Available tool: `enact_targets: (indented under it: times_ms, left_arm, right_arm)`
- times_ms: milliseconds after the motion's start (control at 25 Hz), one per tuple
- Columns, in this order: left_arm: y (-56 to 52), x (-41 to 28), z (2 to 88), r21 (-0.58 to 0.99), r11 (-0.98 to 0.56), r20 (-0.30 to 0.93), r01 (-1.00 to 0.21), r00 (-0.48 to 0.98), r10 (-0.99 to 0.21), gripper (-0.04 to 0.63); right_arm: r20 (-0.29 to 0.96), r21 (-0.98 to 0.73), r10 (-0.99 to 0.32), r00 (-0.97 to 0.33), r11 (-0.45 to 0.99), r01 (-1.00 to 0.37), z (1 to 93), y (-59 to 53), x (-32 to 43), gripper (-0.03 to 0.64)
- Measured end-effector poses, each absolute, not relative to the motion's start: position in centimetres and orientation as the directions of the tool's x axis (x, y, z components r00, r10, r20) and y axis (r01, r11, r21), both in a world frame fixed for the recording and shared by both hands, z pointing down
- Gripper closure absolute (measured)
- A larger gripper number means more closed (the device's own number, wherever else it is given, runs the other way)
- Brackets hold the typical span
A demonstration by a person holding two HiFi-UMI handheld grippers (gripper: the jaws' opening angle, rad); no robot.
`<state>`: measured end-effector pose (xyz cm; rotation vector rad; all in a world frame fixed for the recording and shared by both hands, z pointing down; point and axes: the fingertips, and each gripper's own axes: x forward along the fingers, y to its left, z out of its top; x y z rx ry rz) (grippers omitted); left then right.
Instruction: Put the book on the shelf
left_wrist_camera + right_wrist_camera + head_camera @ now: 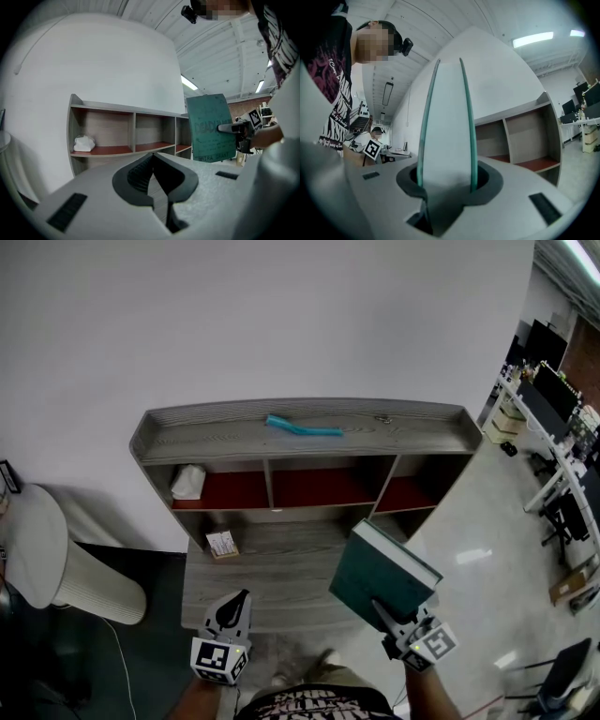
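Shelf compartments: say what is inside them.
The left compartment holds a white bundle; the middle and right ones show only red floors. On the lower board lies a card; the board's right corner is covered by the green book in the right gripper.

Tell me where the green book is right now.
Head view, lower right: the book is clamped in the right gripper, held up in front of the right end of the shelf.
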<state>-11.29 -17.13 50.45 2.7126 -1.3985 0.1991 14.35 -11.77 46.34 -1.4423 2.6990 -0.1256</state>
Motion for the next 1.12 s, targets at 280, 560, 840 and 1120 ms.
enact_targets:
  times_ms: [280,560,840,1120]
  left_arm:
    - [-18.8,-10.4,50.2,0.012,-0.555,0.158,-0.832,0.549,-0.820,0.589]
    - [-20.6,-9.3,49.9,0.007,-0.521,0.156,-0.854,0.515,-0.843,0.589]
    - [-22.1,-6.2,49.6,-0.003,-0.513,0.159,-0.858,0.506,-0.848,0.589]
    - [-23.1,-3.1,49.4,-0.021,-0.492,0.168,-0.870,0.482,-0.860,0.589]
  right_arm:
    - [-0.043,-0.122,-0.810,-0.585,0.586,-0.801,46.2,-14.4,14.8,0.457]
    - [-0.062,-0.141,-0.790,-0.610,0.612,-0.778,45.7,-16.9,16.0,0.457]
    - [-0.073,-0.168,-0.768,-0.636,0.638,-0.752,46.3,-18.5,17.9,0.457]
    - [-0.114,-0.216,-0.736,-0.667,0.673,-0.707,45.9,-19.7,20.0,0.457]
